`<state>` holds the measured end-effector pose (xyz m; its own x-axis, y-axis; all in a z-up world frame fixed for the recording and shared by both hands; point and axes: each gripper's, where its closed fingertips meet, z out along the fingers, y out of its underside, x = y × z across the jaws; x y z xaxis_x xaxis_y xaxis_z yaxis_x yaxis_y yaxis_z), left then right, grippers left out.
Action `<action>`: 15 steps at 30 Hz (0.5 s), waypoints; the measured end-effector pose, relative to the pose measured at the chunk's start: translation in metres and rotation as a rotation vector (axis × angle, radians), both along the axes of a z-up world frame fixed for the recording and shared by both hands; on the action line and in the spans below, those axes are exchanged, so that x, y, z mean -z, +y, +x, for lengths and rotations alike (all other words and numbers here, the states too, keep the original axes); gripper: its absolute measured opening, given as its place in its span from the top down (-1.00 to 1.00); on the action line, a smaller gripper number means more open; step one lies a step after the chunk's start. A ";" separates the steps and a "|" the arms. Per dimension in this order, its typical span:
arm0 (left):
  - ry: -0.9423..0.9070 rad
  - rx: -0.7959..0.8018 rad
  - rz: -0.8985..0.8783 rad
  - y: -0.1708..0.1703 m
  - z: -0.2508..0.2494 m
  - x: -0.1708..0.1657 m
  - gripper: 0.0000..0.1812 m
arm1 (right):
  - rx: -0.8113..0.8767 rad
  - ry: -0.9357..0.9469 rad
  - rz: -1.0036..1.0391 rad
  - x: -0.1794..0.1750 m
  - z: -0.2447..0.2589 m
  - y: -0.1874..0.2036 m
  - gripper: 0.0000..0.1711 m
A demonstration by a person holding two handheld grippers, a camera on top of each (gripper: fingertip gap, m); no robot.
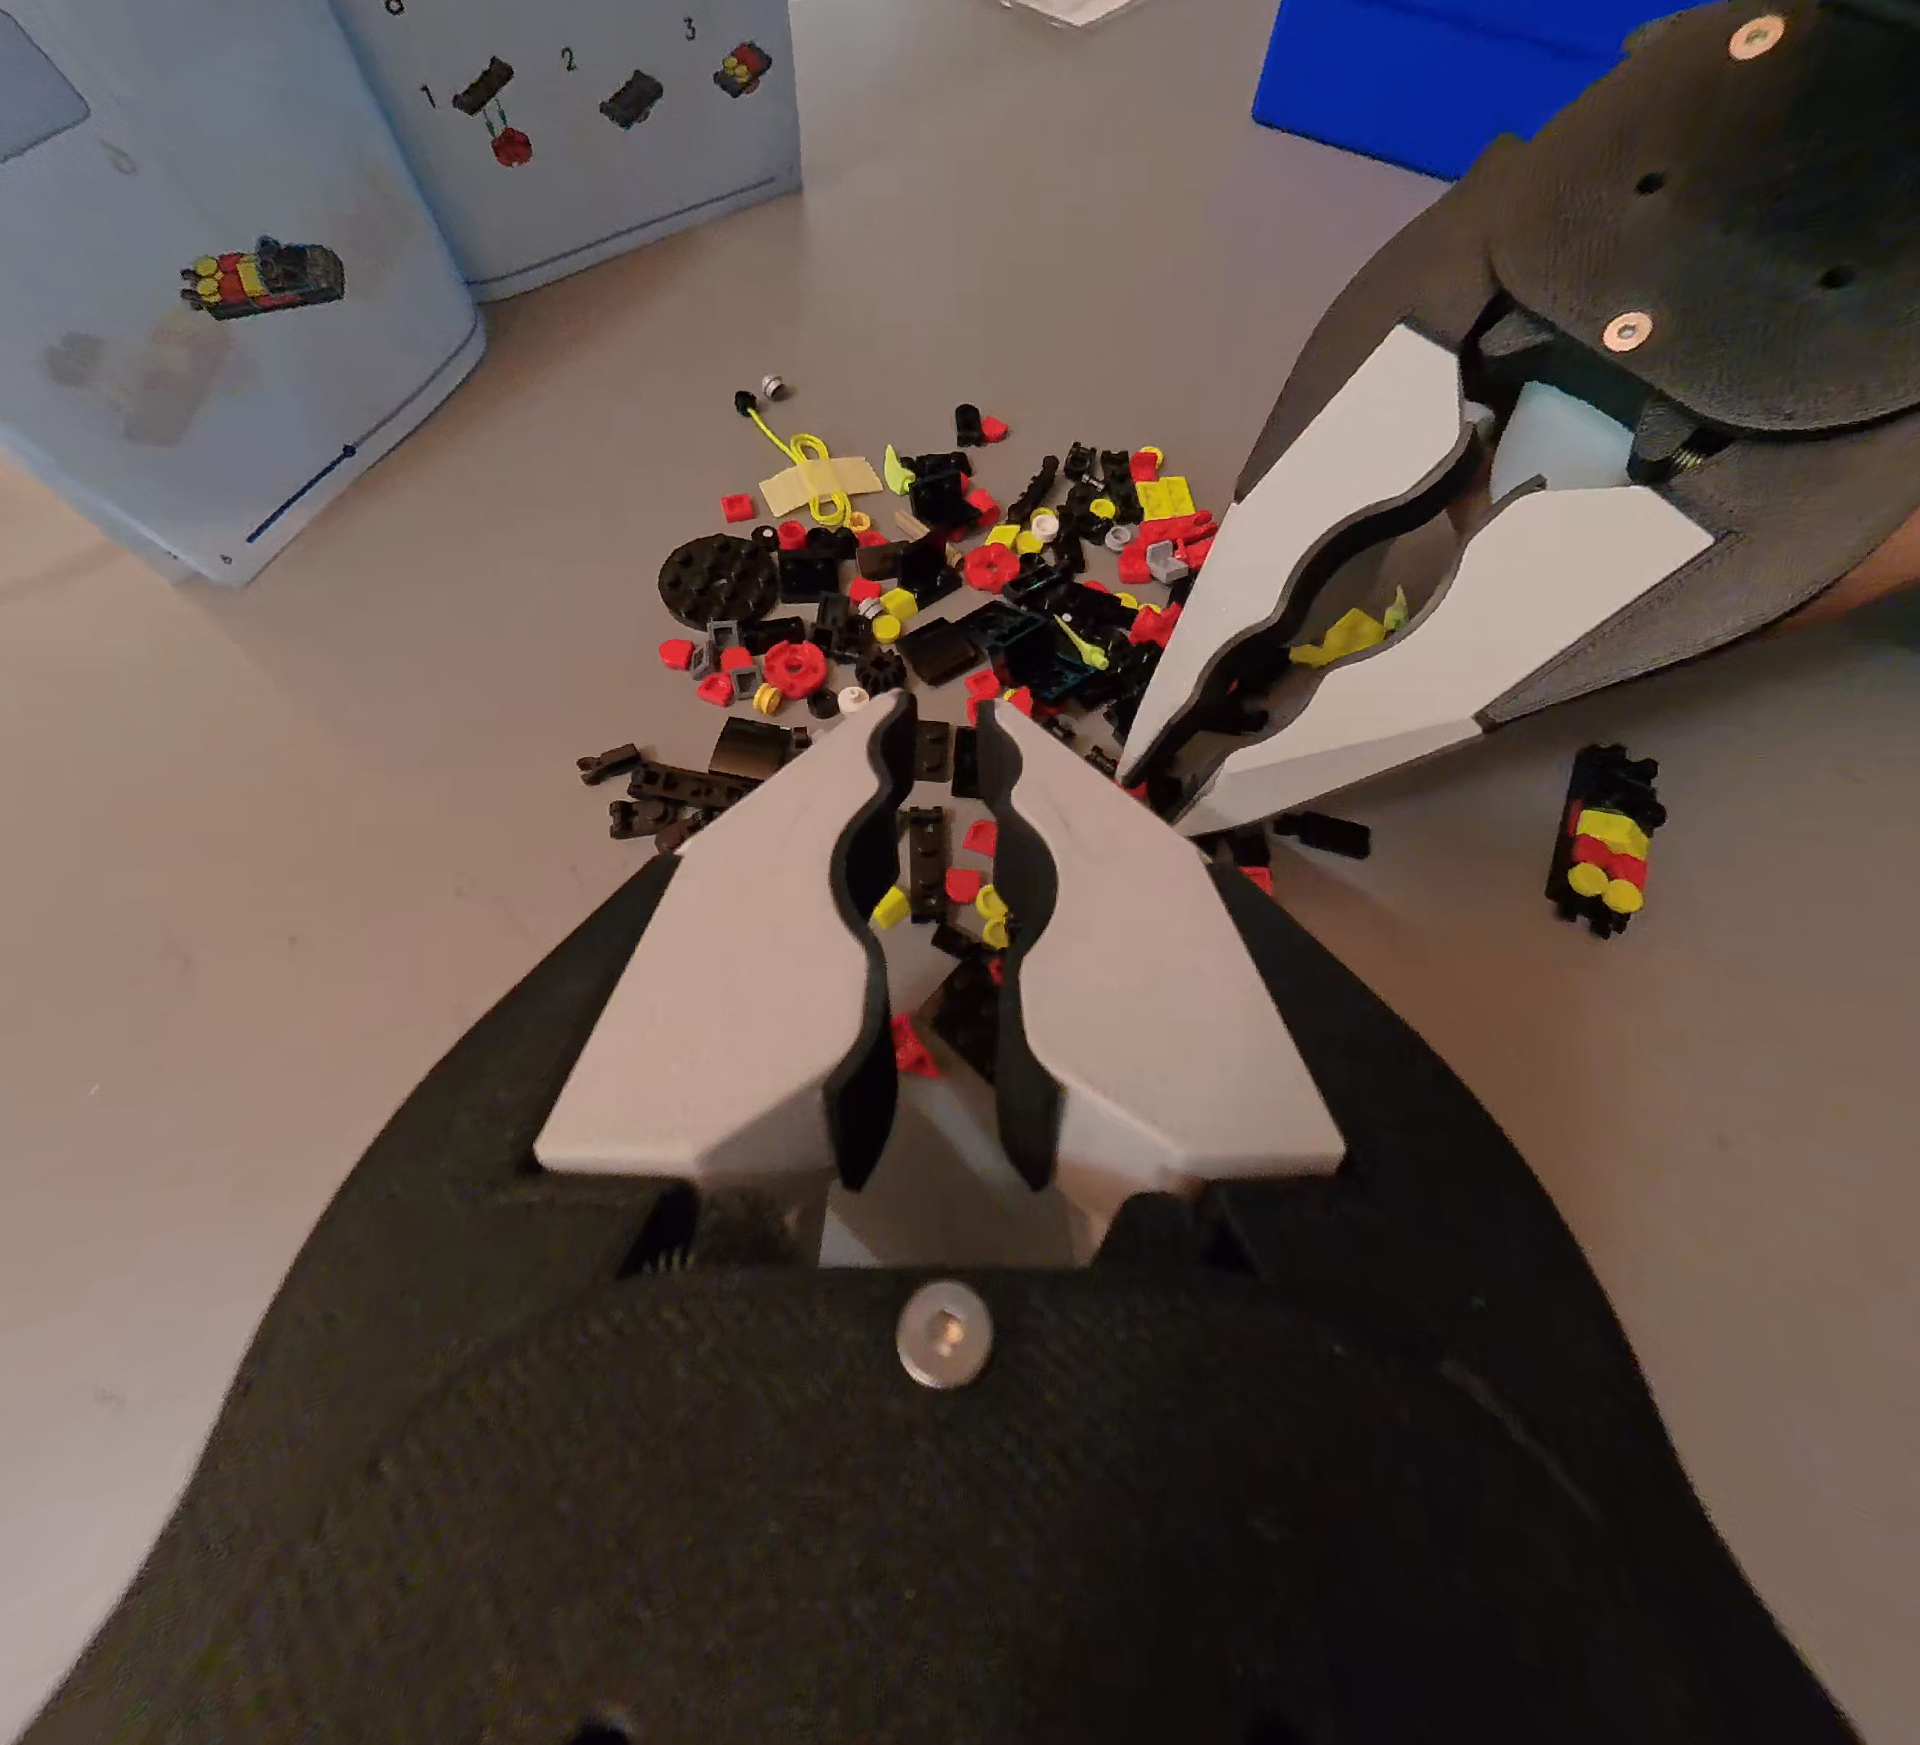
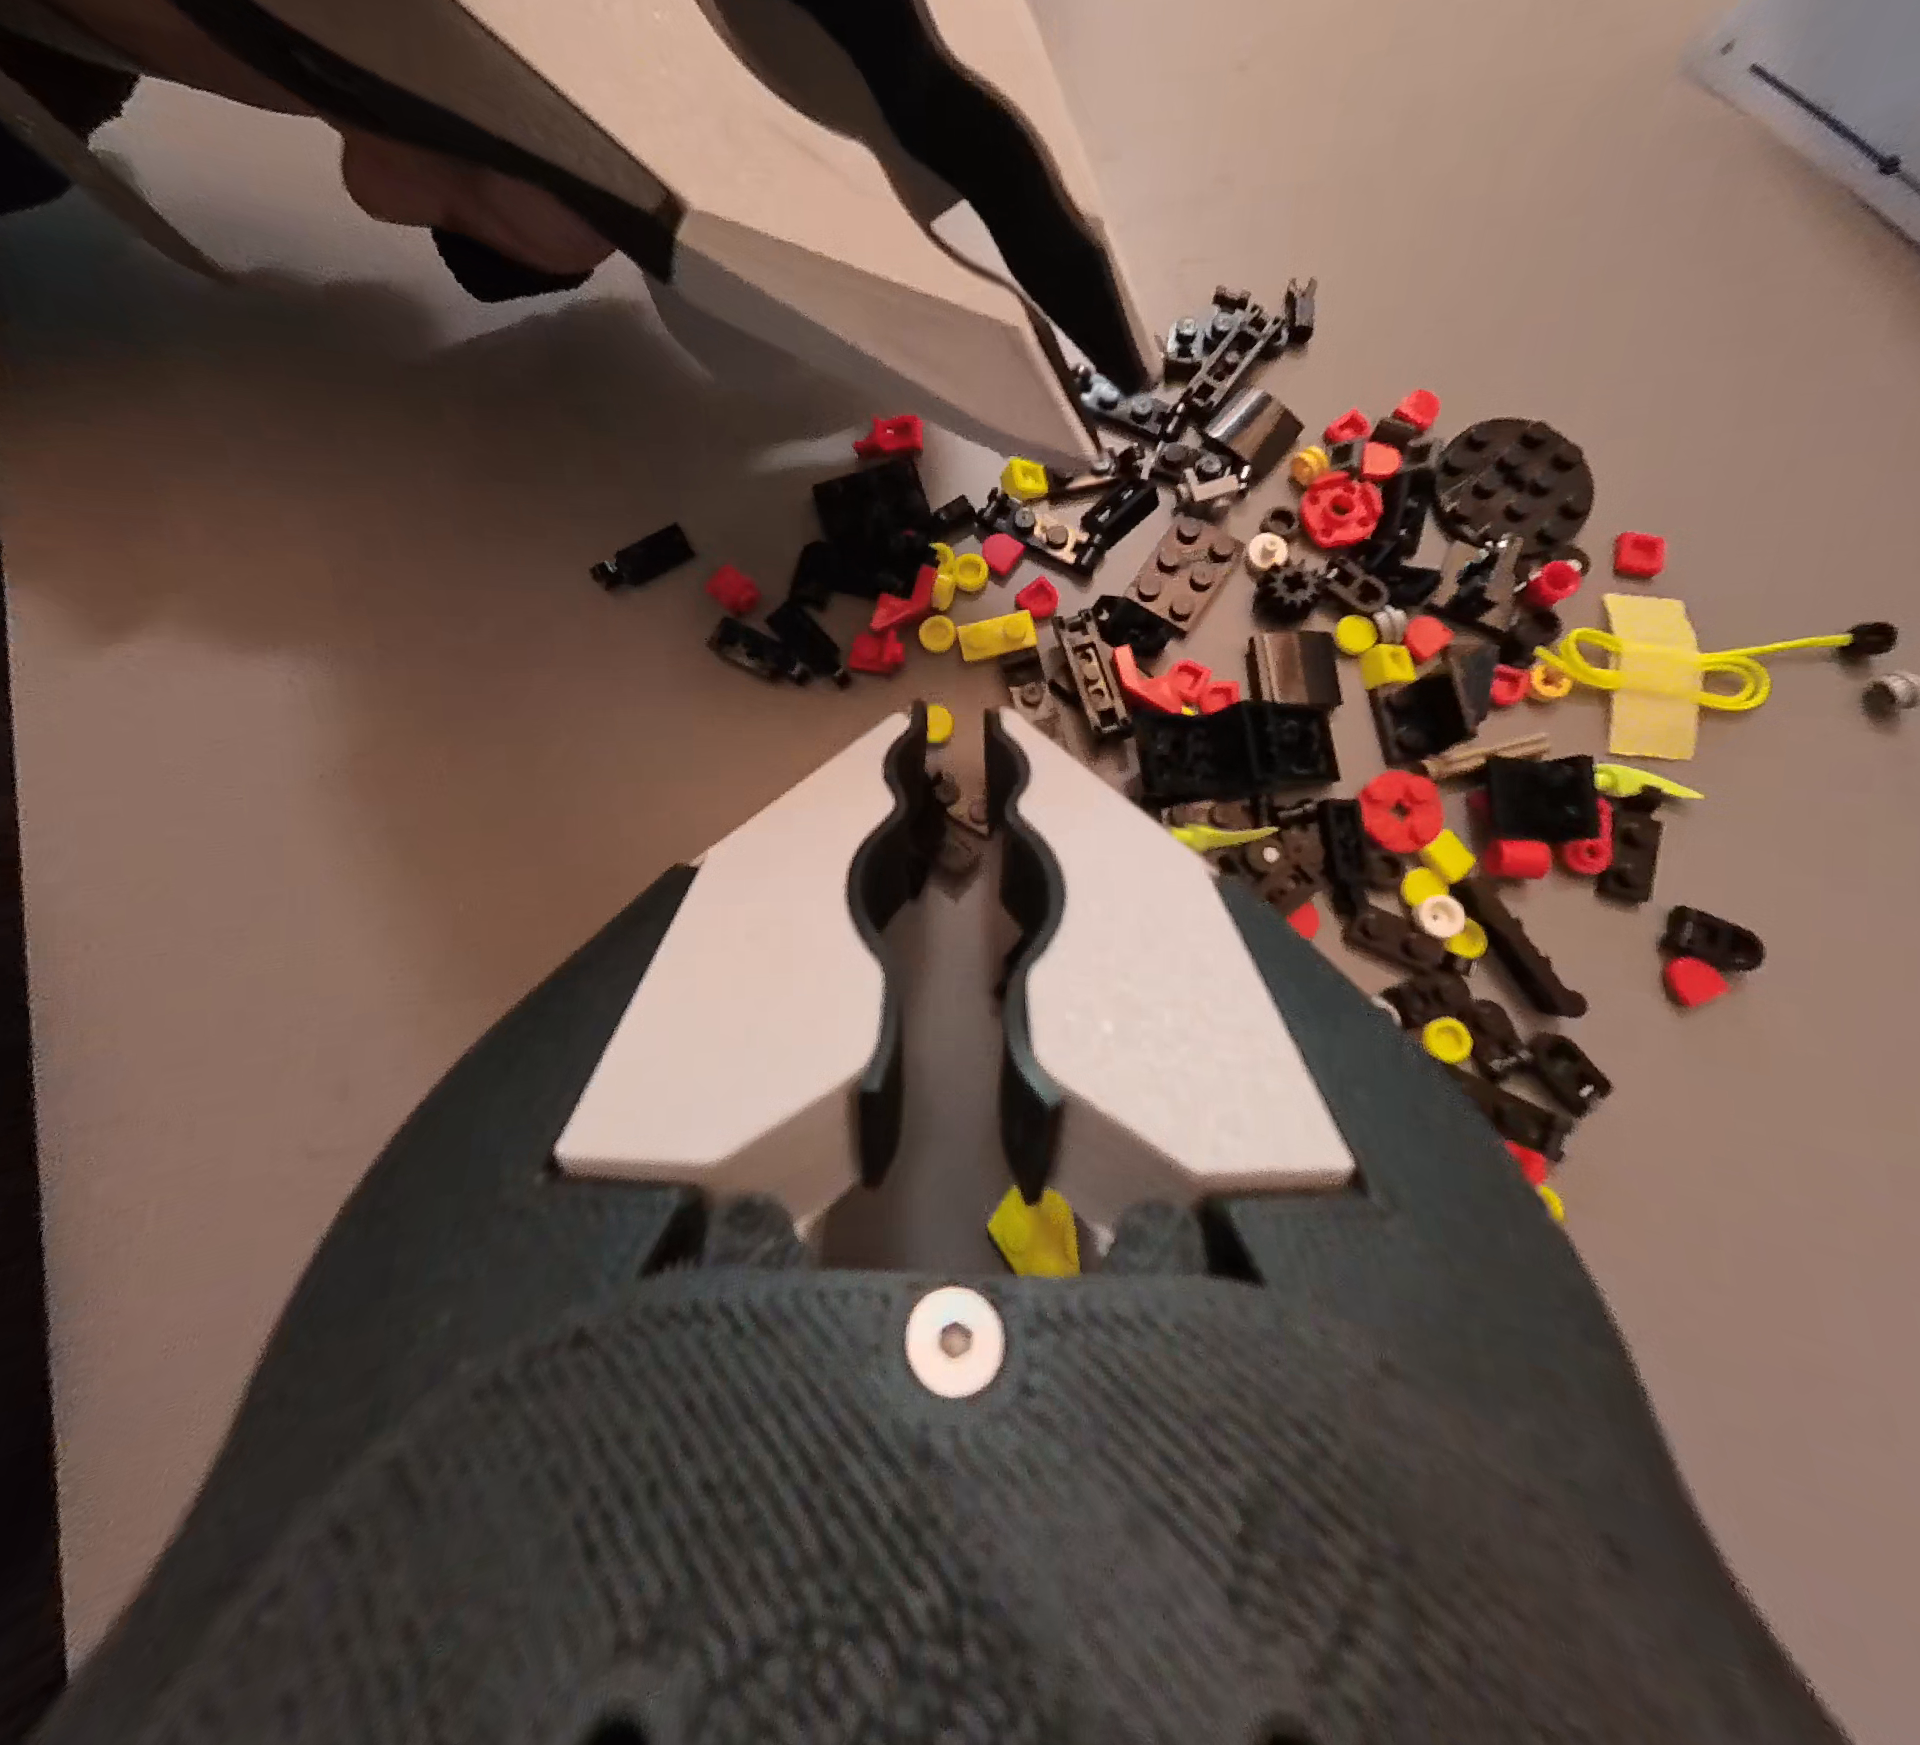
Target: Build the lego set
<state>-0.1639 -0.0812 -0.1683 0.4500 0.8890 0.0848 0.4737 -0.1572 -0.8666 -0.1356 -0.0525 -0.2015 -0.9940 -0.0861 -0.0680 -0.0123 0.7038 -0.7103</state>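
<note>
Lego pile (image 1: 935, 573) ahead of both slightly parted grippers, left gripper (image 1: 945, 724), right gripper (image 2: 961, 729); small built chunk (image 1: 1605, 838) done, most bricks loose.

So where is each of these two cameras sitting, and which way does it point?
Left wrist view: sits on the left gripper, looking along its fingers over the scattered pile of small red, yellow and black bricks toward the open pale instruction booklet.
Right wrist view: sits on the right gripper, facing that pile.
Shared: the pile; each shows the other gripper.
</note>
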 end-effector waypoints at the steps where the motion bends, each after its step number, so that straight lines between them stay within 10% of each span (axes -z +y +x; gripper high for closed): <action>1: -0.002 -0.001 -0.003 0.000 0.000 0.001 0.90 | -0.006 0.003 0.001 0.000 0.001 -0.001 0.89; 15: -0.009 -0.003 -0.018 -0.001 0.000 0.005 0.90 | -0.029 0.036 0.047 0.012 0.006 -0.005 0.93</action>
<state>-0.1639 -0.0826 -0.1731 0.4469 0.8916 0.0733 0.4821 -0.1711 -0.8592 -0.1299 -0.0575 -0.2136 -0.9930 -0.1124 -0.0371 -0.0580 0.7351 -0.6755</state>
